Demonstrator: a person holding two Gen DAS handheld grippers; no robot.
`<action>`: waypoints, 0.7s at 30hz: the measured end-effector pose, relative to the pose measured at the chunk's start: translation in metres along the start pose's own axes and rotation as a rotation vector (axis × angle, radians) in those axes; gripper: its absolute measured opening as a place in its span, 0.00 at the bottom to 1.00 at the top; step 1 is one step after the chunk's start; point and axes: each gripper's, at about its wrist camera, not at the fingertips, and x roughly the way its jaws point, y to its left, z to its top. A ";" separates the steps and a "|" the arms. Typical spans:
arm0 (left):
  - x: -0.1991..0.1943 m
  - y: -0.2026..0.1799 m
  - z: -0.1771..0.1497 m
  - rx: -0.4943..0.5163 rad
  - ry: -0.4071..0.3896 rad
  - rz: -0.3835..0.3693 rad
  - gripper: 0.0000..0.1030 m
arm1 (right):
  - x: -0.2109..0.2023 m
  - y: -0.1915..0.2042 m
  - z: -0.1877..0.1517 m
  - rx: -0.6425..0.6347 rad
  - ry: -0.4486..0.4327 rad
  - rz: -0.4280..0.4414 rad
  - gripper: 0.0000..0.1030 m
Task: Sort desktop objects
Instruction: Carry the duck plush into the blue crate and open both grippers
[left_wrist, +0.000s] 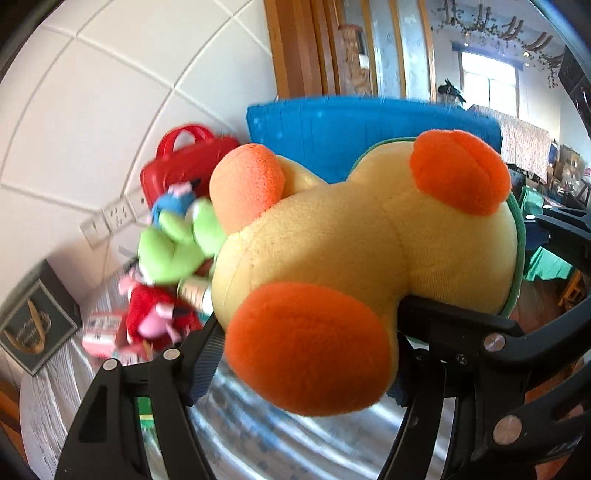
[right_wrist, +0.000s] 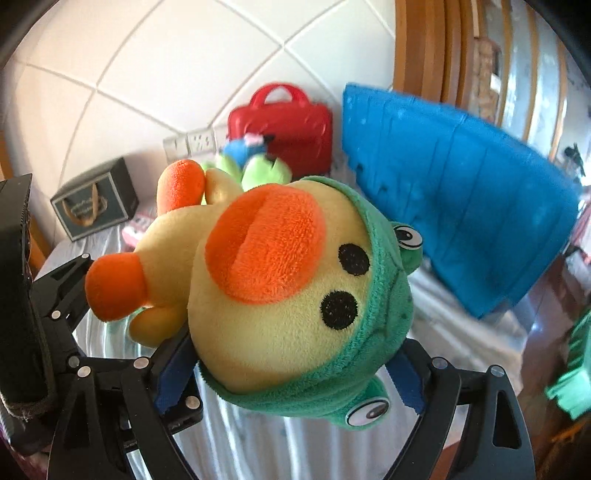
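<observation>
Yellow duck plush (right_wrist: 273, 295) held aloft over the table (left_wrist: 48, 391), clamped by both: left gripper (left_wrist: 306, 354) pinching the body end by the orange feet, right gripper (right_wrist: 295, 376) squeezing the green-hooded head. Long axis spanning between the two; blue basket (right_wrist: 461, 214) just beyond, likely the drop spot.

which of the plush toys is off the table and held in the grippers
The yellow duck plush with the orange beak and green frog hood, clamped between both grippers. The green plush and red plush lie on the table behind.
</observation>
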 end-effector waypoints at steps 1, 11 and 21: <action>0.000 -0.008 0.011 0.001 -0.016 0.004 0.69 | -0.005 -0.009 0.005 -0.003 -0.017 -0.003 0.88; 0.029 -0.108 0.135 0.006 -0.163 0.078 0.70 | -0.041 -0.141 0.066 -0.045 -0.174 -0.003 0.88; 0.098 -0.201 0.290 -0.017 -0.207 0.108 0.70 | -0.045 -0.314 0.172 -0.103 -0.228 -0.005 0.89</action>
